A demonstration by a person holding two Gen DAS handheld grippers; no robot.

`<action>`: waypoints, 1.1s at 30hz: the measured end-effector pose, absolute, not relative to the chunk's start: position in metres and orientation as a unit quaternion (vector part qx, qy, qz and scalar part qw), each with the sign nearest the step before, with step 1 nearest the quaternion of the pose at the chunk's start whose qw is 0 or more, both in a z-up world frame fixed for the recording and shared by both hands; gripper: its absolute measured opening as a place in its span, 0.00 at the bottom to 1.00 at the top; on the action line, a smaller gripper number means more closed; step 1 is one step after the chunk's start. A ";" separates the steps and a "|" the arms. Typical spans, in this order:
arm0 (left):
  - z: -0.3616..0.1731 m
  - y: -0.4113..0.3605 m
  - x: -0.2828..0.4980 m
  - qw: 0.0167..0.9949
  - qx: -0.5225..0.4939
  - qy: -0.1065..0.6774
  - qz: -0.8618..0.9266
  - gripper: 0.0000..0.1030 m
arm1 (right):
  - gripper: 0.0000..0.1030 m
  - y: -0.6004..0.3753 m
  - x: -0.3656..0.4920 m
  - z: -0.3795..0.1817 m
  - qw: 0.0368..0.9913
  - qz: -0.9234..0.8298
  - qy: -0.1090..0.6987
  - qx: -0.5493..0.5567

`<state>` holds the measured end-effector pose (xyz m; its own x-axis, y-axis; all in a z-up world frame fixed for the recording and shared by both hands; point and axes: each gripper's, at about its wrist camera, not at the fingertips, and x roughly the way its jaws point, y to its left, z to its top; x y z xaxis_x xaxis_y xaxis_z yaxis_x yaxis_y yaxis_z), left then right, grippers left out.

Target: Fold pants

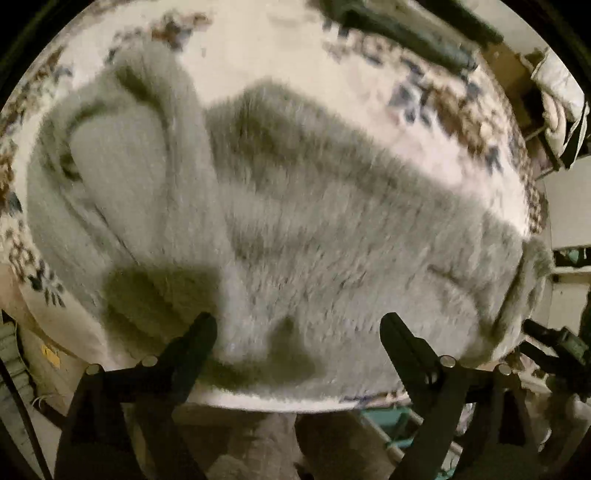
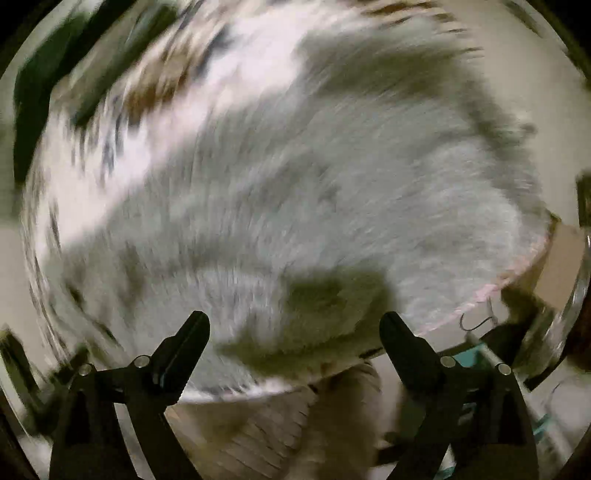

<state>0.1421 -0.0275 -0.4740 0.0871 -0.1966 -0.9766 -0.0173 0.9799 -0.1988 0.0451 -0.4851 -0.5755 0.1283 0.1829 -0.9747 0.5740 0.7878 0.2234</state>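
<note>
Fluffy light-grey pants (image 1: 280, 229) lie spread over a table with a white, floral-patterned cloth (image 1: 424, 122). In the left wrist view a rumpled part with a rounded fold sits at the upper left, and the fabric runs right to the table's edge. My left gripper (image 1: 298, 328) is open and empty, hovering above the pants' near edge. In the right wrist view, which is motion-blurred, the pants (image 2: 295, 206) fill the middle. My right gripper (image 2: 294, 326) is open and empty above their near edge.
The table's near rim (image 1: 280, 404) curves just below the left fingers. A dark object (image 1: 413, 33) lies at the far side of the table. My other gripper's black frame (image 1: 554, 347) shows at the right edge. Furniture and bedding (image 1: 557, 92) stand beyond the table.
</note>
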 end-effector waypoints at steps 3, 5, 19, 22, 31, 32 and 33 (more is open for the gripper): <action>-0.465 -0.036 0.152 0.758 -0.049 0.649 -0.041 0.88 | 0.92 -0.516 0.062 -0.561 0.708 -0.191 0.604 0.312; -0.467 -0.045 0.165 0.767 -0.023 0.640 -0.021 0.88 | 0.92 -0.533 0.085 -0.566 0.718 -0.215 0.585 0.309; -0.476 -0.038 0.170 0.758 -0.025 0.651 0.015 0.88 | 0.15 -0.611 -0.006 -0.619 0.575 -0.364 0.615 0.399; -0.471 -0.031 0.175 0.757 -0.038 0.652 0.018 0.88 | 0.71 -0.594 -0.030 -0.617 0.556 -0.359 0.612 0.433; -0.436 0.039 0.240 0.761 -0.042 0.643 0.077 0.88 | 0.75 -0.455 0.039 -0.543 0.676 -0.297 0.589 0.327; -0.439 0.053 0.257 0.752 -0.048 0.651 0.091 0.88 | 0.75 -0.450 0.057 -0.544 0.682 -0.285 0.591 0.324; -0.443 0.063 0.270 0.744 -0.056 0.659 0.098 0.88 | 0.75 -0.441 0.075 -0.549 0.684 -0.272 0.594 0.325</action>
